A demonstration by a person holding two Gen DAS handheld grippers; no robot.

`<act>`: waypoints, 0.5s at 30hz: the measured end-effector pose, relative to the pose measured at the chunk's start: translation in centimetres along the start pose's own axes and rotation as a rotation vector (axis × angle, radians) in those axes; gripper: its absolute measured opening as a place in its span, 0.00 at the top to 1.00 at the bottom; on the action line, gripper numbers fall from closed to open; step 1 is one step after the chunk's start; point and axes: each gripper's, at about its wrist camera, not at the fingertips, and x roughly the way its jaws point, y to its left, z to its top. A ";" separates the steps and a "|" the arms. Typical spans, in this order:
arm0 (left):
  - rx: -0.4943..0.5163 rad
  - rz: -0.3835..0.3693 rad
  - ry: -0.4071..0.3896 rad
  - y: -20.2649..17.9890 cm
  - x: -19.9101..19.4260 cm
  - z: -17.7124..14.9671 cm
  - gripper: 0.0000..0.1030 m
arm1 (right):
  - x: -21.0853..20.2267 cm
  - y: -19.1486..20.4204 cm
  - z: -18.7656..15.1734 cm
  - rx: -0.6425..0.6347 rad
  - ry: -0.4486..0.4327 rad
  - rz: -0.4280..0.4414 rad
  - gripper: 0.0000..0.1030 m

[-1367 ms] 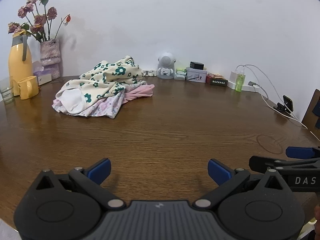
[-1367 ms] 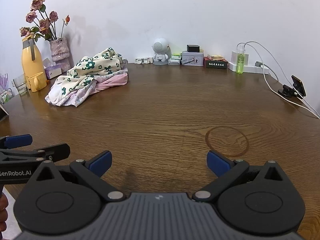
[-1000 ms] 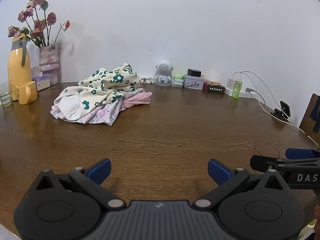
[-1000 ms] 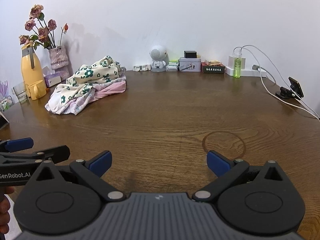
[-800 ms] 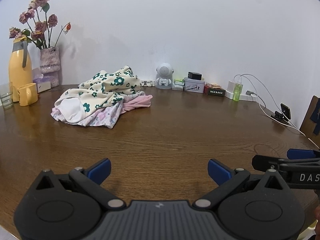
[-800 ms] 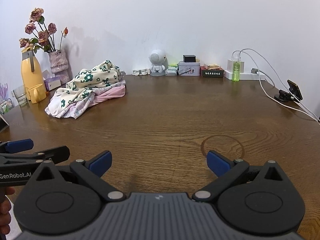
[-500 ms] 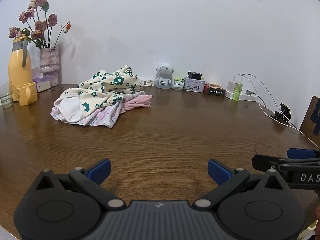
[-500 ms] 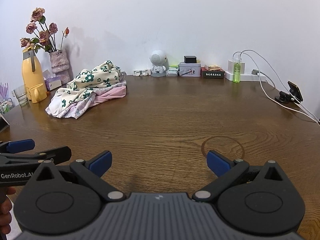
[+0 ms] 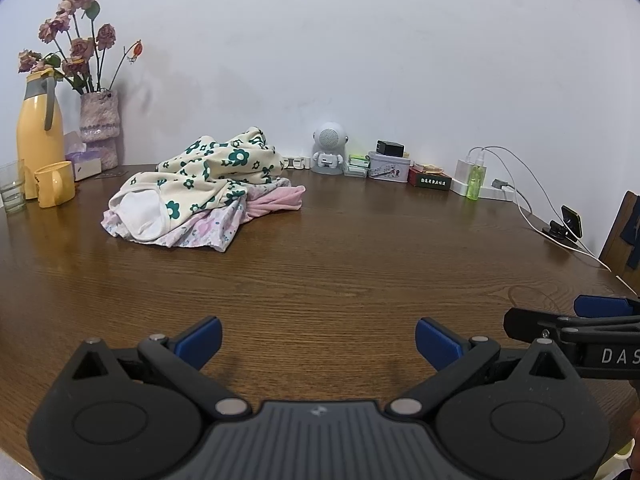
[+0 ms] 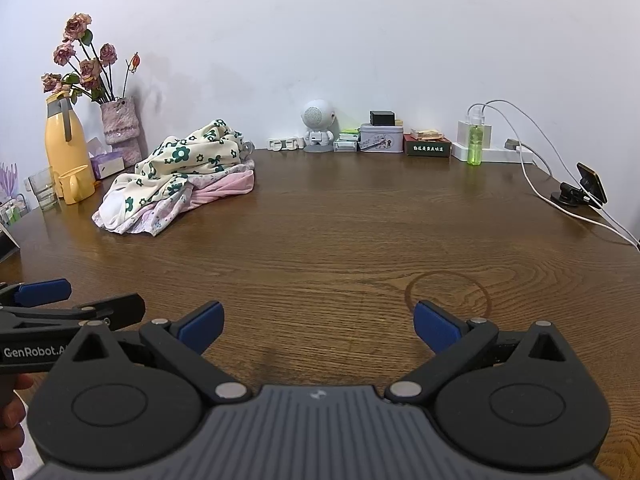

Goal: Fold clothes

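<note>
1. Because nobody is folding them yet, the clothes (image 9: 204, 192) are lying in a messy heap at the far left part of the desk (image 9: 340, 272), close to the wall.
2. A cream top with green flowers (image 10: 180, 164) is sitting on the heap, a pale flowery piece (image 9: 204, 232) is peeking out under it, and a pink piece (image 9: 280, 200) is sticking out on the right side.
3. Since the heap is bunched up, I am thinking one piece needs lifting off and spreading flat on the bare wood in front before any folding is starting.
4. The left gripper (image 9: 318, 338) is hovering low over the near edge of the desk, well apart from the heap, with its jaws spread wide and holding nothing.
5. The right gripper (image 10: 316, 322) is hovering just beside it, also with its jaws spread wide and holding nothing, so both look ready for grabbing.
6. A yellow jug (image 9: 40, 132), a yellow cup (image 9: 56, 190), a glass (image 9: 12, 186) and a vase of dried roses (image 9: 100, 128) are standing to the left of the heap, so pulling cloth that way is risking a knock.
7. A little white robot toy (image 9: 330, 152), some small boxes (image 9: 388, 168), a green bottle (image 9: 475, 182) and a white cable (image 9: 524, 200) are lining the back and right side.
</note>
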 end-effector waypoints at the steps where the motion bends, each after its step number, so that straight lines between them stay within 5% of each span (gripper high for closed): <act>1: 0.000 0.000 0.001 0.0 0.0 0.0 0.00 | 0.0 0.0 0.0 0.000 0.000 0.000 0.00; 15: -0.006 0.003 0.006 0.1 0.0 0.0 0.00 | 0.1 0.1 0.0 -0.002 0.004 0.001 0.00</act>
